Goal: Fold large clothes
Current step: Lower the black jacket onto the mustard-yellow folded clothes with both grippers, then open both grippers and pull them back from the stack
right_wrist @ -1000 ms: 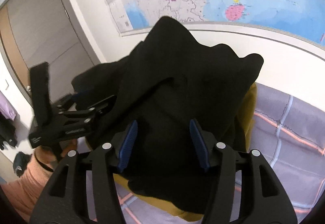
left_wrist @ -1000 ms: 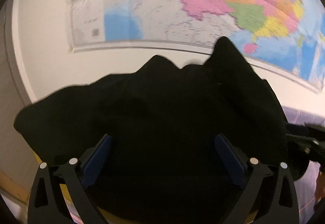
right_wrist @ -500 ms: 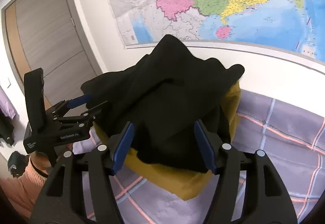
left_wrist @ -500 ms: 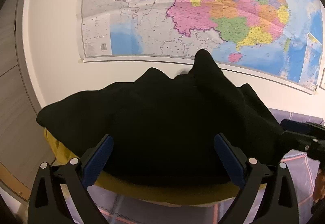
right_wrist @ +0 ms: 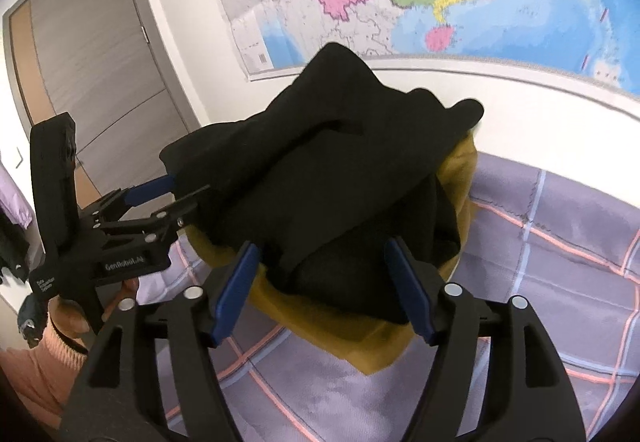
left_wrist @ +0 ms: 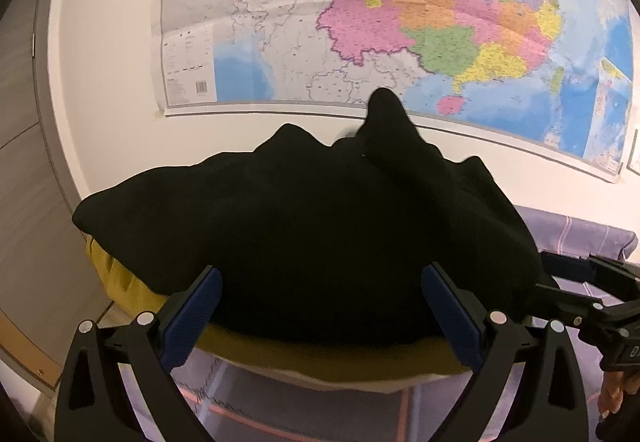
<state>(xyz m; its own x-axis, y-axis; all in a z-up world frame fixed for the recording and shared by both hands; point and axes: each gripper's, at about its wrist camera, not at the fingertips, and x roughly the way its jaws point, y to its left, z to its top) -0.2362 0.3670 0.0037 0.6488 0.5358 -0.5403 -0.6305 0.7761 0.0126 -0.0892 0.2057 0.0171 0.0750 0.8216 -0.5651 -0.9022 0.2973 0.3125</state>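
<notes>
Flanking black garment point(left_wrist: 312, 242), both tongs spread: left tongs point(left_wrist: 322, 318), right tongs point(right_wrist: 322, 290).

I'm in a home bedroom, purple plaid bedsheet point(right_wrist: 560, 274) under my work, big colourful wall map point(left_wrist: 400, 21) on the white wall, grey door point(right_wrist: 92, 53), clothes hanging point(right_wrist: 12, 201) at the edge.

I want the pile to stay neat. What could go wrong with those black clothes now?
The black garment sits bunched and peaked on the mustard garment, so it might slump sideways. Both grippers, left and right, look open around the pile, so closing could pinch both layers together. The mustard edge overhangs and may drag on the bedsheet.
</notes>
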